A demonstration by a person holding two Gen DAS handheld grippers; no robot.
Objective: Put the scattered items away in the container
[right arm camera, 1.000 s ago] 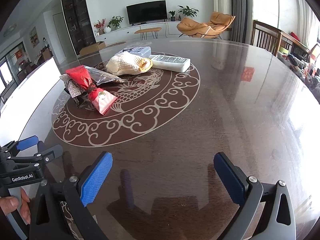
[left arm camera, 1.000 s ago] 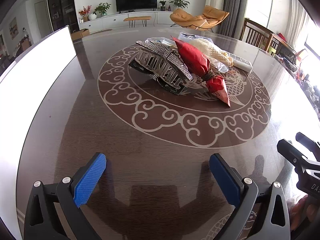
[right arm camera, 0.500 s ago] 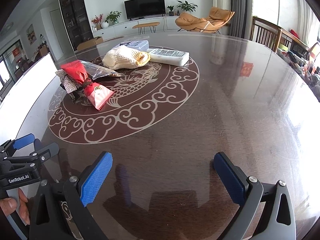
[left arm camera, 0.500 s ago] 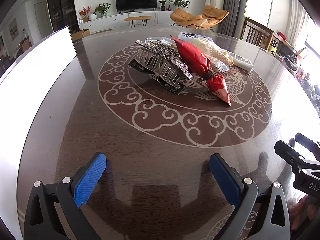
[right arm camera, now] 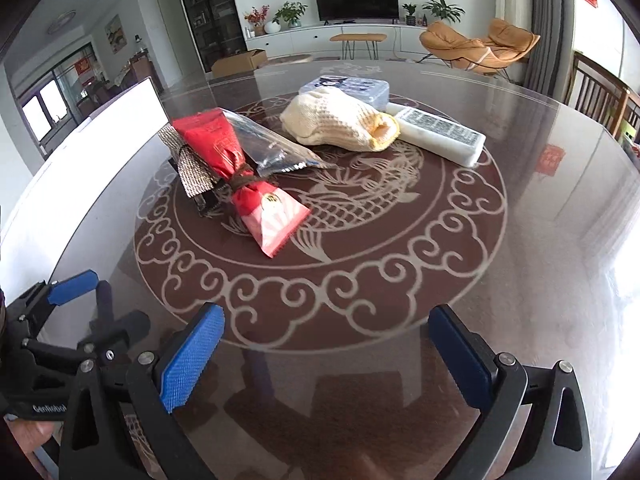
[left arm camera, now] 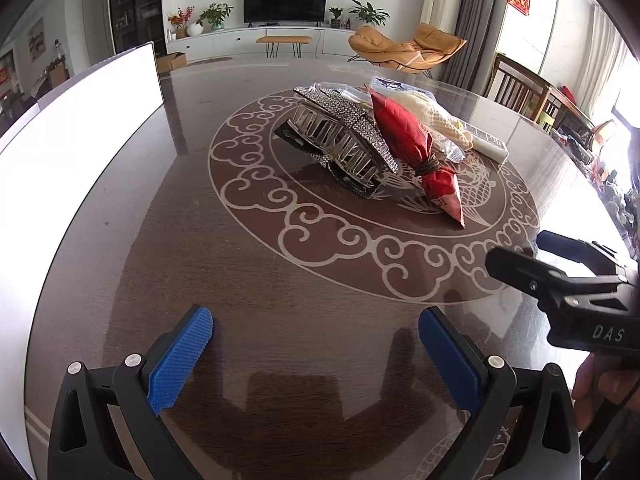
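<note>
Left gripper (left arm camera: pixel 316 354): jaws wide apart, nothing between them, low over the near part of the dark table (left arm camera: pixel 248 280). Blue ribbed pads (left arm camera: pixel 180 360) face each other across bare wood

Right gripper (right arm camera: pixel 326 356): jaws likewise spread and empty, over the near edge of the pale scroll medallion (right arm camera: pixel 320 296) set in the table top. Each gripper shows at the edge of the other's view; a hand (left arm camera: pixel 600 384) is partly visible under the right one

Items bunched on the far half of the medallion, well apart from both grippers:
- rhinestone hair claw (left arm camera: pixel 340 140), leftmost, resting on something dark
- red wrapped packet (right arm camera: pixel 244 184), tied at the waist with dark cord, lying against the claw's right side, pink fan end toward the near side
- clear plastic packet (right arm camera: pixel 276 148) just right of the red packet, touching it
- cream knitted piece (right arm camera: pixel 340 124) farther right and farther back
- white remote (right arm camera: pixel 440 134) at the right end, just beside the knit
- pale blue pack (right arm camera: pixel 348 88) behind the knit, farthest back

White container (left arm camera: pixel 72 128): a tall plain wall along the left edge of the table, left of the claw; its inside cannot be seen from either view
</note>
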